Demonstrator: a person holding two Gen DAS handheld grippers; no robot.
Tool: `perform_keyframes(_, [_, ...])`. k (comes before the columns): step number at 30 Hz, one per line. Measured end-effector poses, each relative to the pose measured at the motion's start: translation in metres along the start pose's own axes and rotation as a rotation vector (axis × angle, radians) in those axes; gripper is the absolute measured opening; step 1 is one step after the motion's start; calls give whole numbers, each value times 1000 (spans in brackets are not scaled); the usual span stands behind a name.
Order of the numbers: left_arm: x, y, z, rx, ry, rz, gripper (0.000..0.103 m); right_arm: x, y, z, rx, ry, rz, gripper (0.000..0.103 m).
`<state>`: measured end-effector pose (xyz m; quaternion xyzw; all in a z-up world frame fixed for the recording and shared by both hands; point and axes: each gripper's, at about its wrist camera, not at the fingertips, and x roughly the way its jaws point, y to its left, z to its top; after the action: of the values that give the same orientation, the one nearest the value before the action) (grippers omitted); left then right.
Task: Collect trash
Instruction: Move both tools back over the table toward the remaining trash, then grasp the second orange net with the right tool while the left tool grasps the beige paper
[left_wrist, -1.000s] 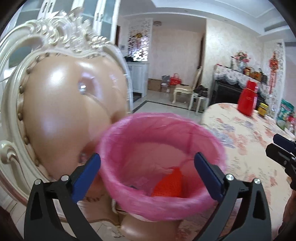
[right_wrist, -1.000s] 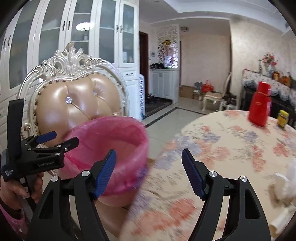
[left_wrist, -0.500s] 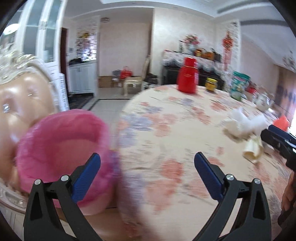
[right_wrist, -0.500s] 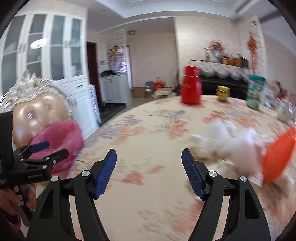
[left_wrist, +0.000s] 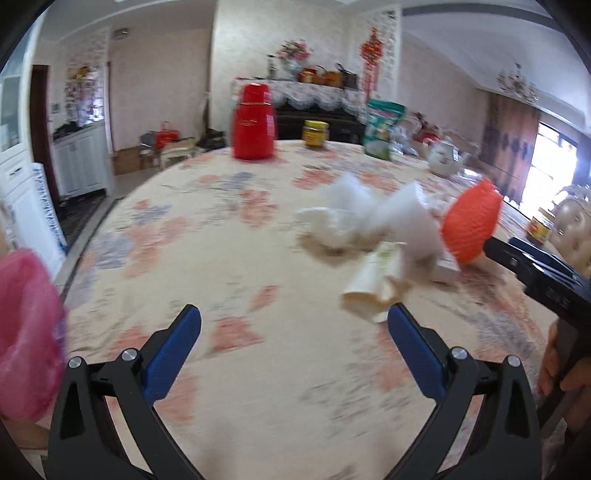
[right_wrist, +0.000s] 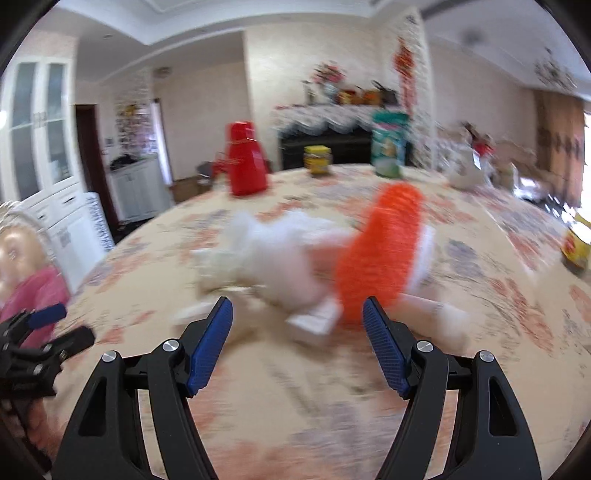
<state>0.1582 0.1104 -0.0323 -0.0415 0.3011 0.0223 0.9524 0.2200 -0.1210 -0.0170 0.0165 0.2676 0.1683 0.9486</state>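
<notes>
Both views are blurred. The left gripper (left_wrist: 293, 325) is seen with its blue pads spread wide and nothing between them, above the flowered cloth of the bench (left_wrist: 229, 258). The right gripper (right_wrist: 297, 321) is likewise held wide and empty, its pads just short of the trash.

The trash is gathered in one heap toward the middle of the bench: crumpled white tissue (left_wrist: 347, 218), a cream paper wrapper (left_wrist: 373, 284) lying nearest the left gripper, a small white box (left_wrist: 448, 267), and an orange net sleeve (left_wrist: 471, 229) standing at the heap's right side. In the right wrist view the orange net sleeve (right_wrist: 380, 258) is found straight ahead of the pads, with the tissue (right_wrist: 273, 254) to its left.

A bin lined with a pink bag (left_wrist: 26, 332) is seen at the left edge, off the bench. At the far rim of the bench a red flask (left_wrist: 255, 125), a yellow-lidded jar (left_wrist: 316, 133), a green packet (left_wrist: 382, 129) and a white teapot (left_wrist: 443, 157) are set.
</notes>
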Motion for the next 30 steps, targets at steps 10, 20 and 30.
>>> perform_keyframes(10, [60,-50,13,57,102,-65,98,60,-50,20,59,74,-79,70])
perform_keyframes(20, [94,-46,19,-35,208,-89,76,66,-50,20,44,72,-40,30])
perform_keyframes(30, [95,-62,22,15,199,-107,11,52,-58,19,88,23,-47,20])
